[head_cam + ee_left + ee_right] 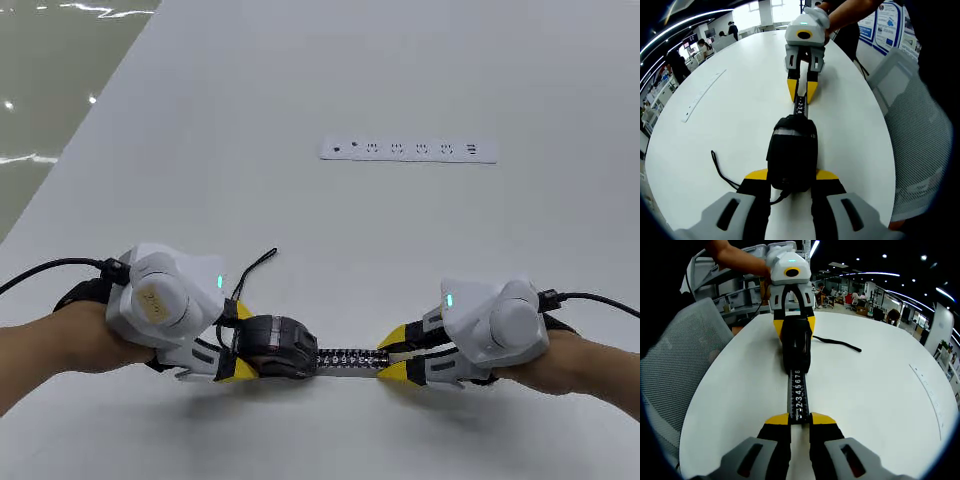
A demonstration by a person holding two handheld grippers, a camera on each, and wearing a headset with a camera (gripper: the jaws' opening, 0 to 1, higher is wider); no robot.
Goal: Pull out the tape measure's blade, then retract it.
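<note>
A black tape measure (278, 347) lies on the white table, and my left gripper (238, 342) is shut on its case (791, 152). A short length of black blade with white numbers (352, 357) runs out of the case to the right. My right gripper (393, 354) is shut on the blade's end (798, 412). In the right gripper view the blade (797, 390) leads straight up to the case (796, 342) held by the left gripper (793, 325). In the left gripper view the right gripper (802, 90) pinches the blade (800, 106) beyond the case. The case's black wrist strap (255, 270) trails behind it.
A white power strip (409, 150) lies flat toward the far side of the table (300, 100). The table's left edge (80, 130) borders a glossy floor. A mesh chair (920, 130) stands beside the table. People and shelves sit far in the background.
</note>
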